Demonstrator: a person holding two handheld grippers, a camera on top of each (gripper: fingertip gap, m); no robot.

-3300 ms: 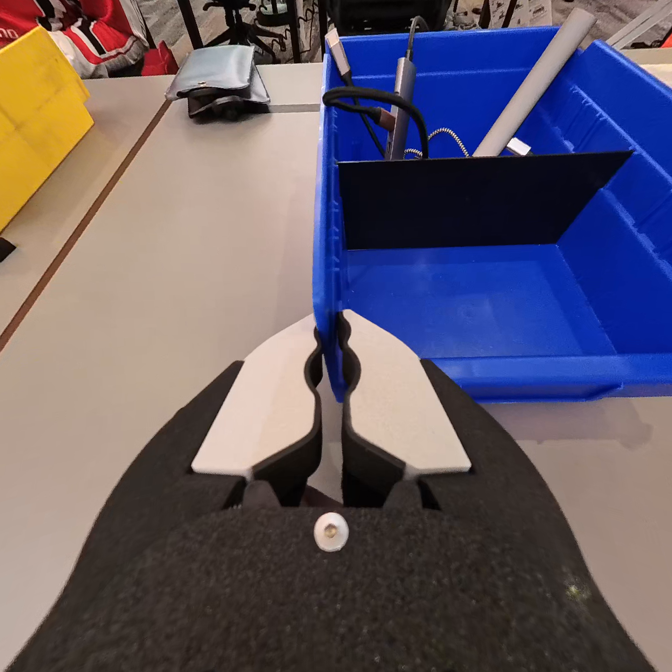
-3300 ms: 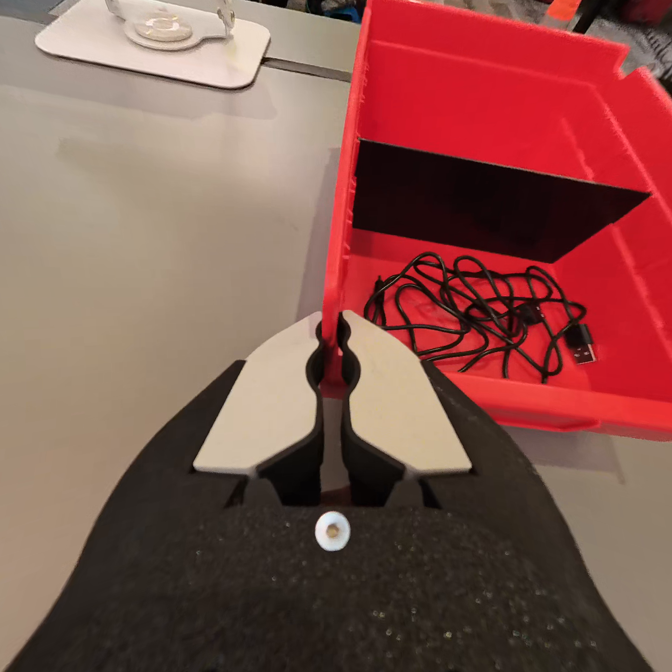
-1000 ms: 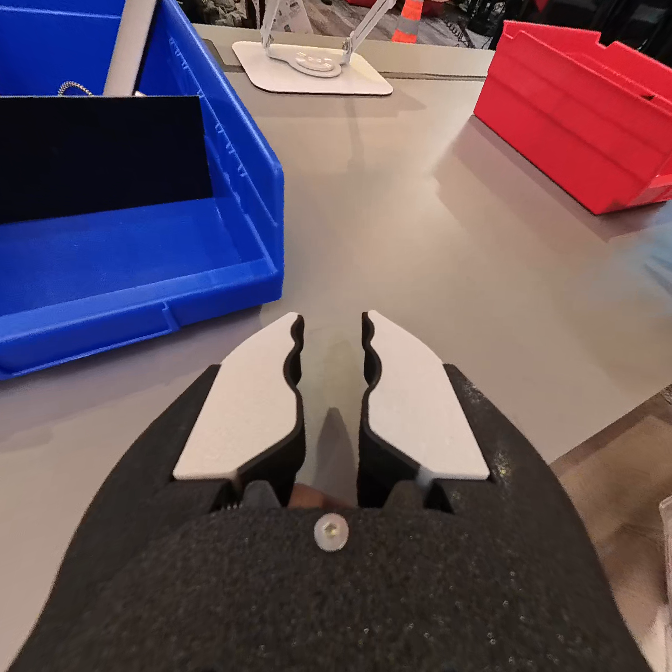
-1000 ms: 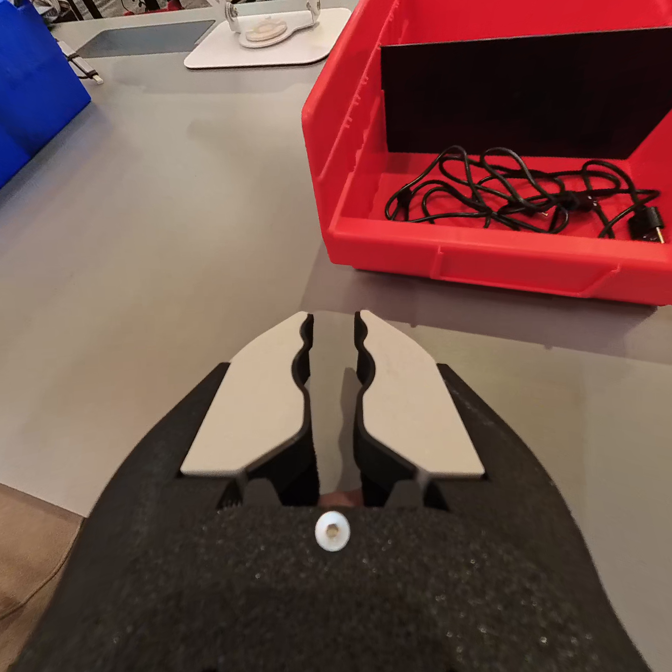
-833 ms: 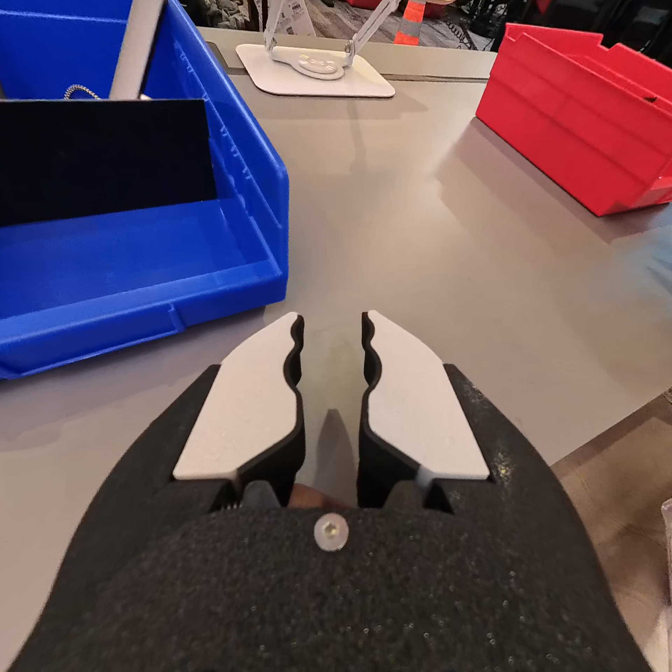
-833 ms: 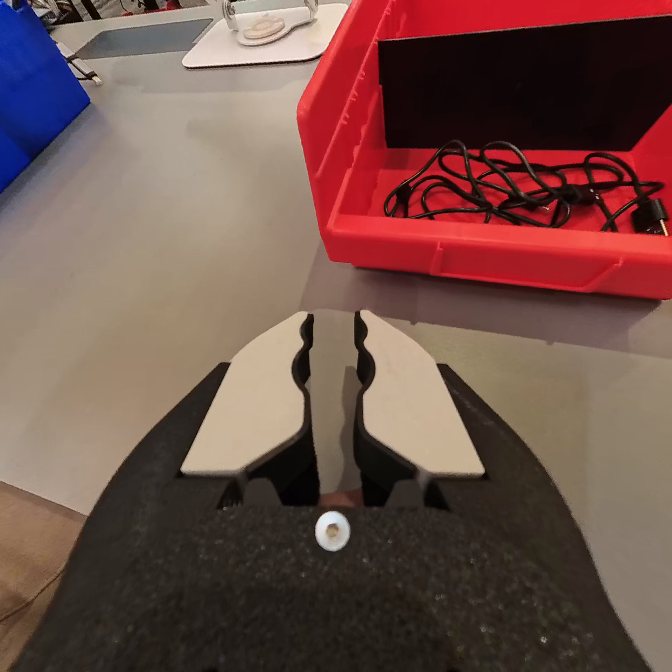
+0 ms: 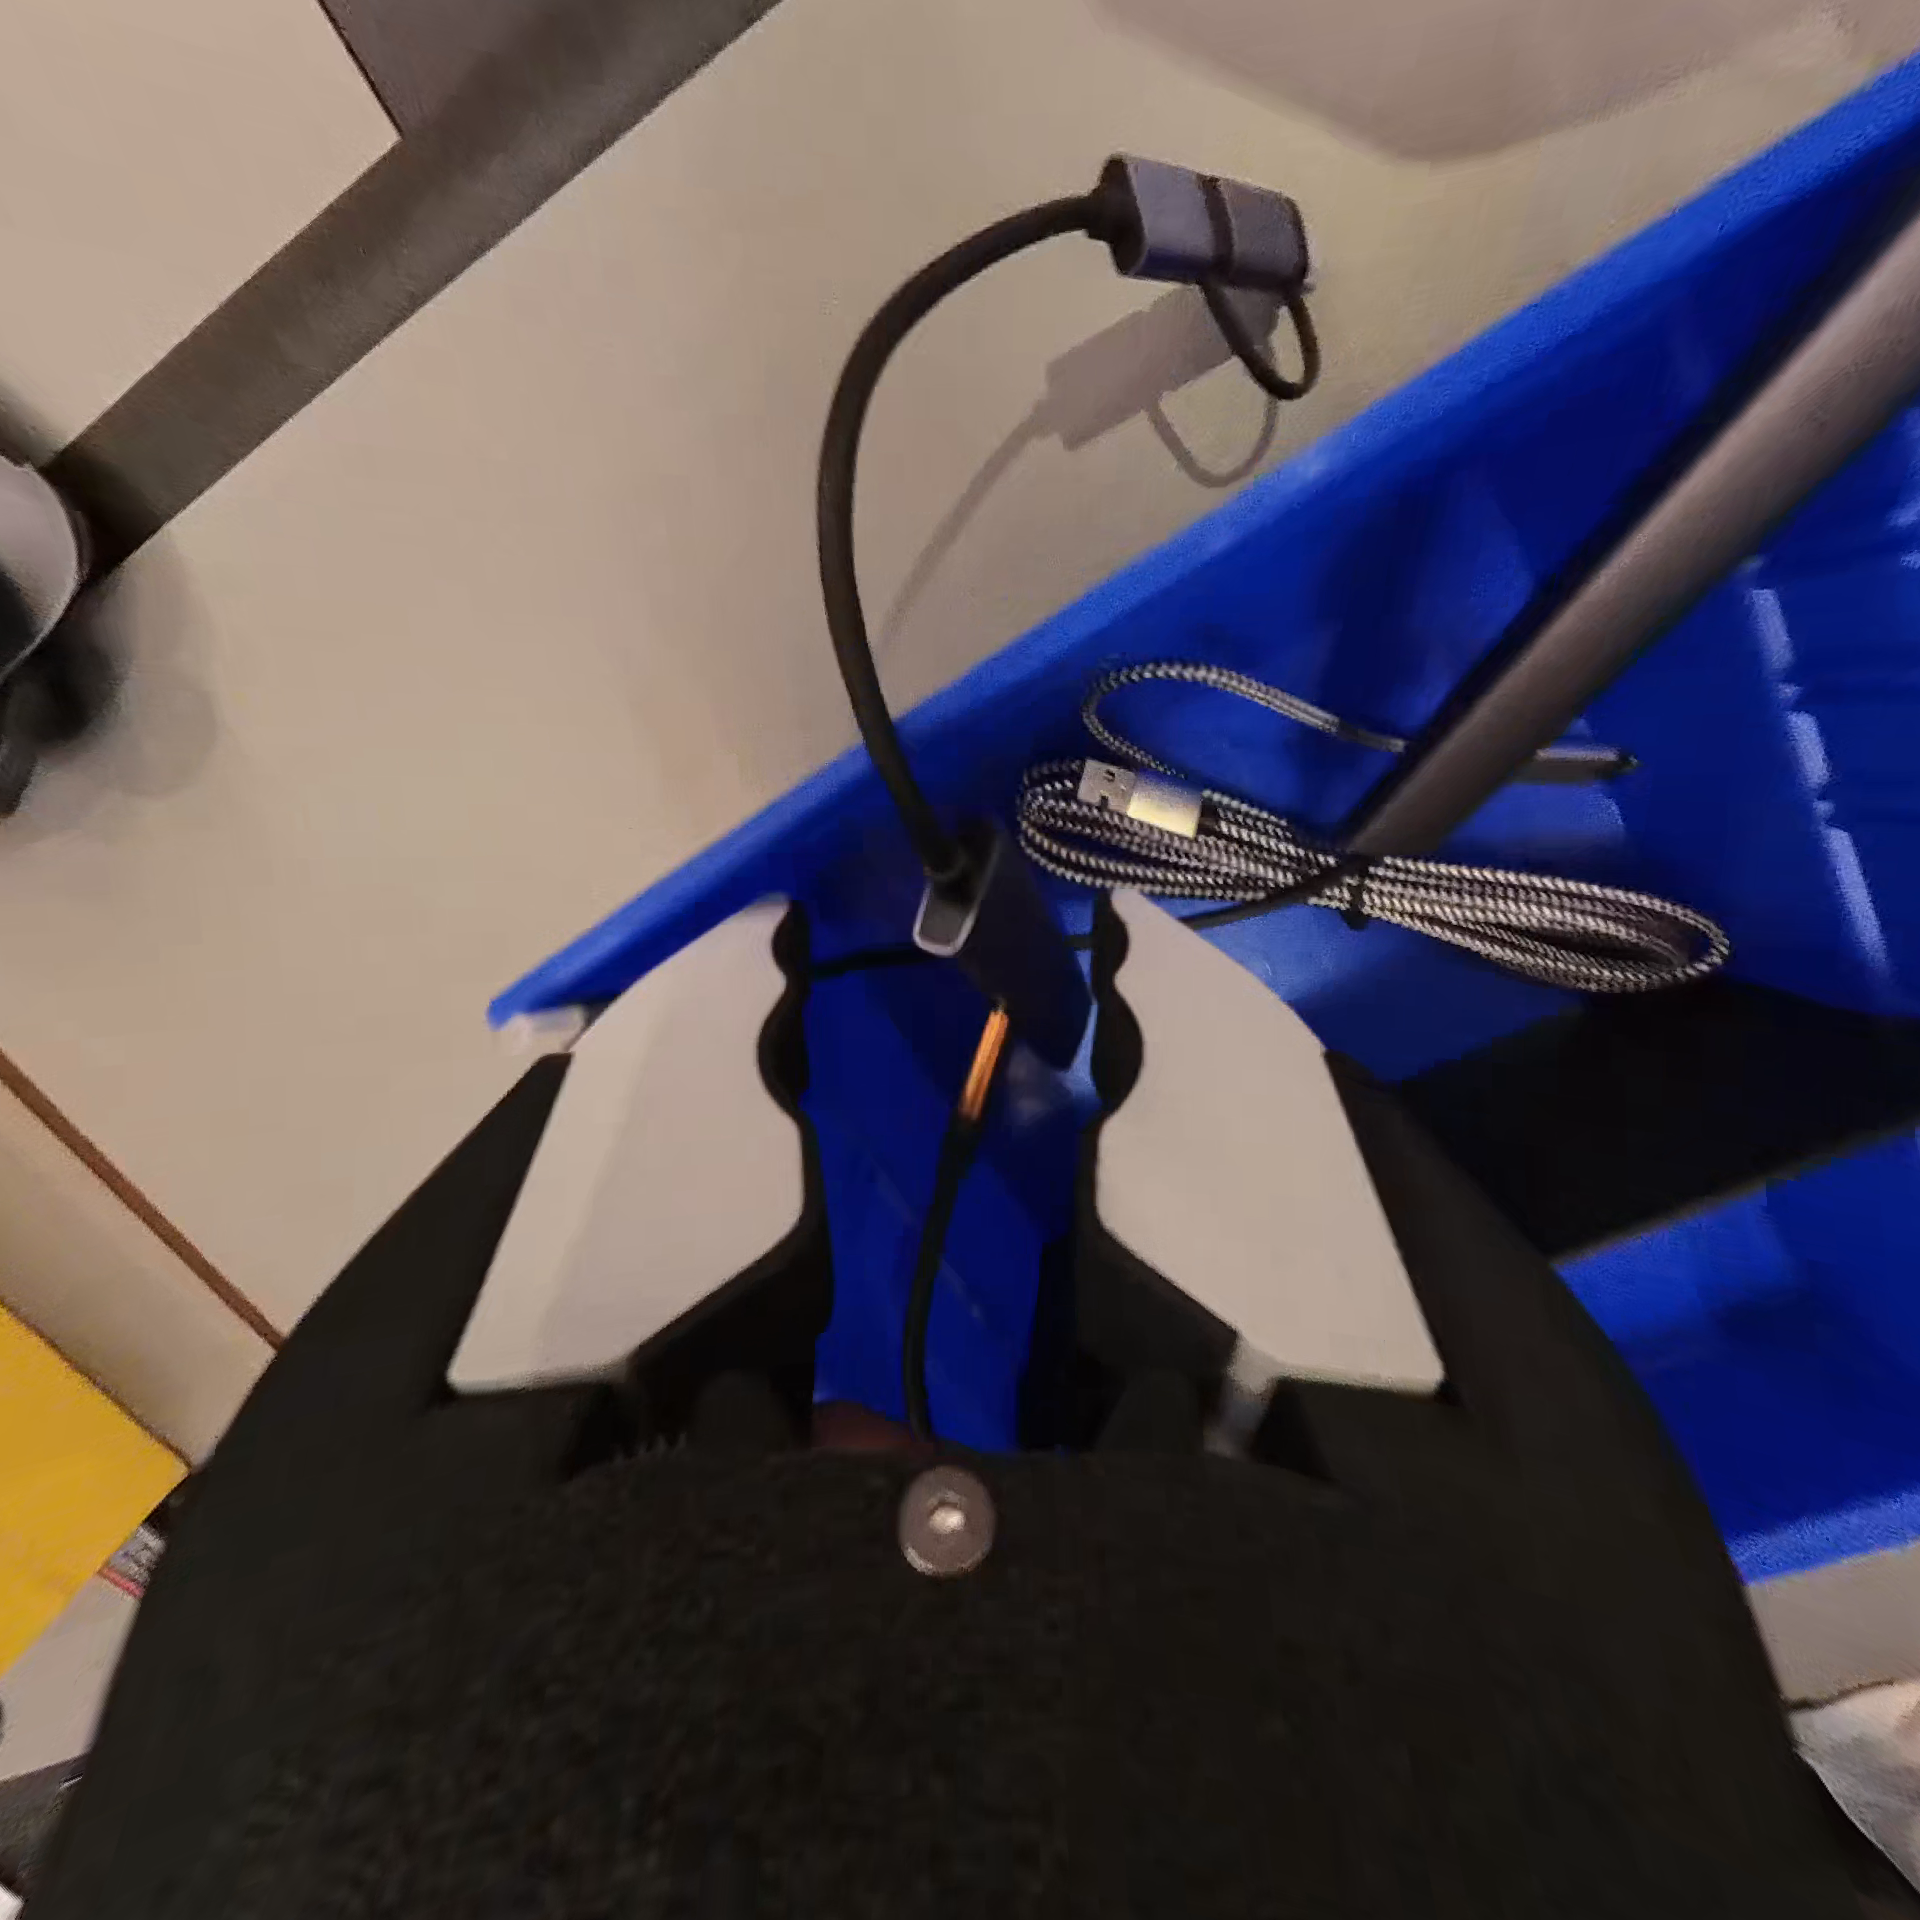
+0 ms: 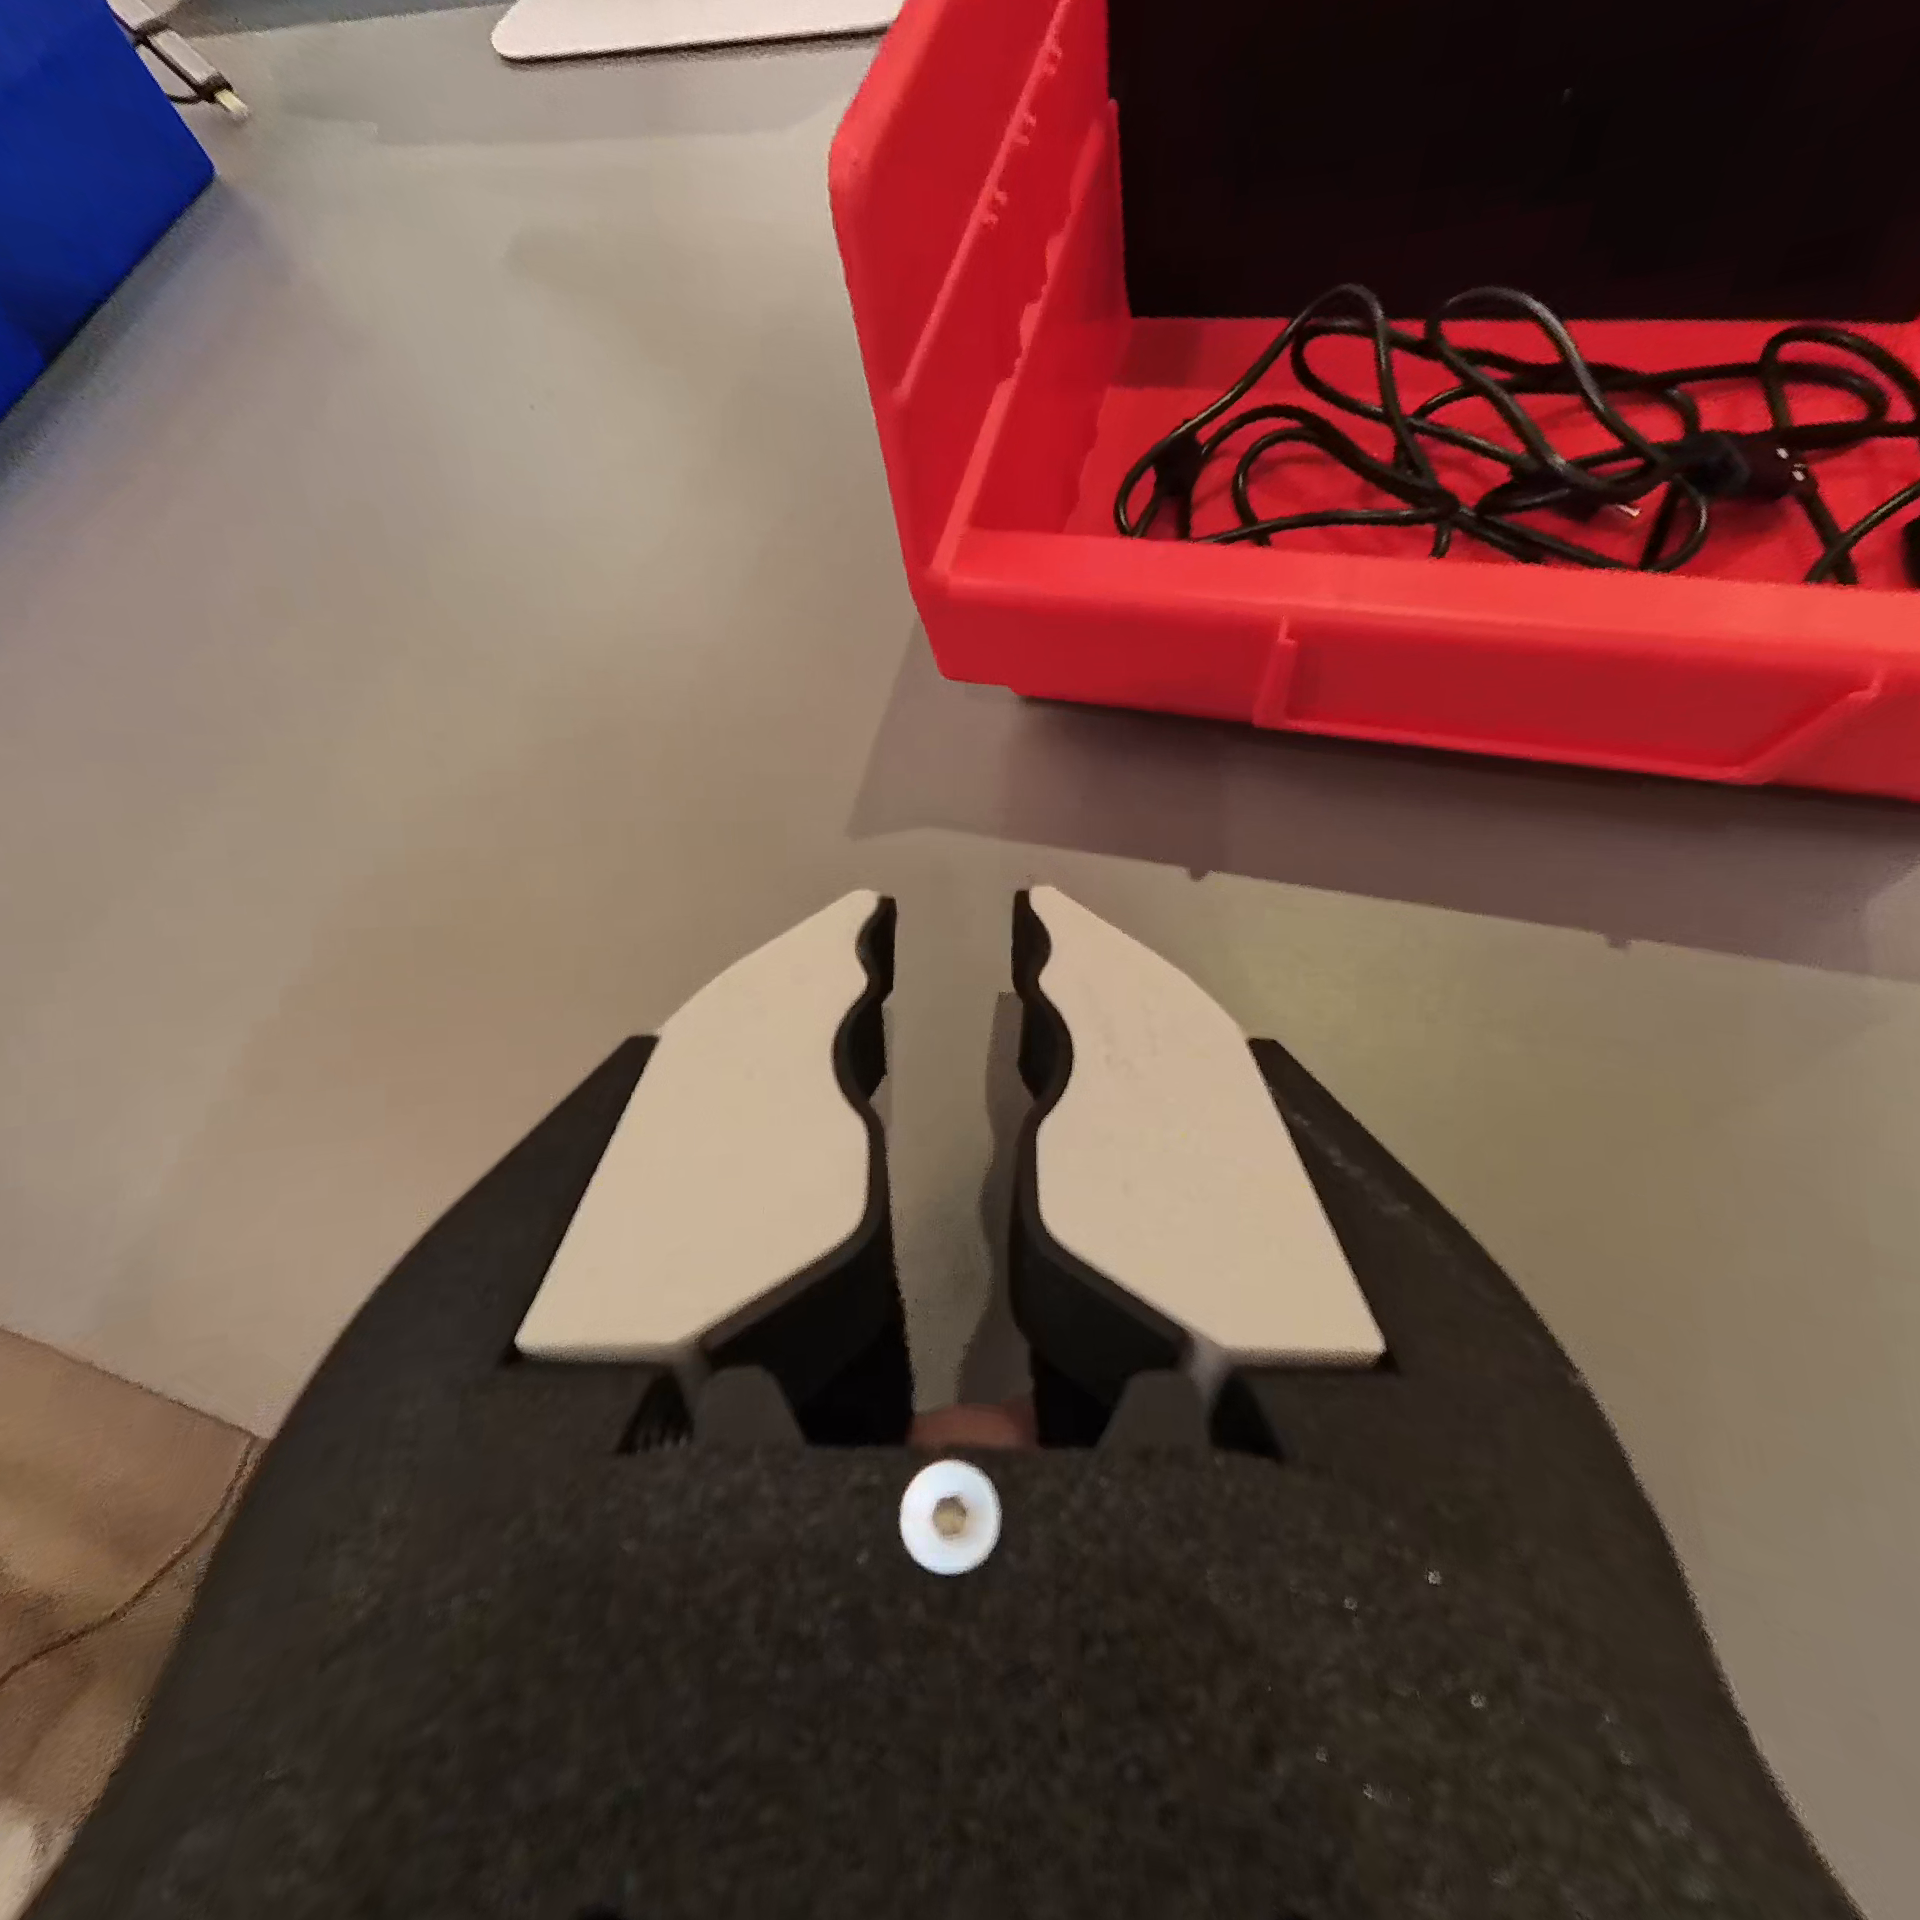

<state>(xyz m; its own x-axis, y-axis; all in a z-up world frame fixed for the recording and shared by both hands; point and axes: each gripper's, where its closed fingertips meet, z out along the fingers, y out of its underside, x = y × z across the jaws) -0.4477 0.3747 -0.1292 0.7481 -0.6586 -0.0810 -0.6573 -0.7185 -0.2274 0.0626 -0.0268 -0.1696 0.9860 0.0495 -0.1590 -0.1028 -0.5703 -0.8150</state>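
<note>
Currently the left gripper (image 7: pixel 945 935) is spread wide over the far compartment of the blue bin (image 7: pixel 1299 582), holding nothing. A grey hub adapter (image 7: pixel 987 914) sits between its fingertips, apparently not clamped; contact is unclear. The adapter's black cable (image 7: pixel 847 499) arcs up over the bin wall to a grey plug (image 7: pixel 1205 223) above the bench (image 7: pixel 416 520). Right of that, inside the bin: a coiled braided cable (image 7: pixel 1351 862) and a grey tube (image 7: pixel 1662 551) leaning across it. Yellow bin (image 7: pixel 62 1475) at near left. The right gripper (image 8: pixel 951 904) hovers over bare bench (image 8: pixel 468 520), slightly parted, empty. Right and beyond it, the red bin (image 8: pixel 1091 613) holds a tangled black cord (image 8: pixel 1455 447) in its near compartment, before a black divider (image 8: pixel 1455 156).
</note>
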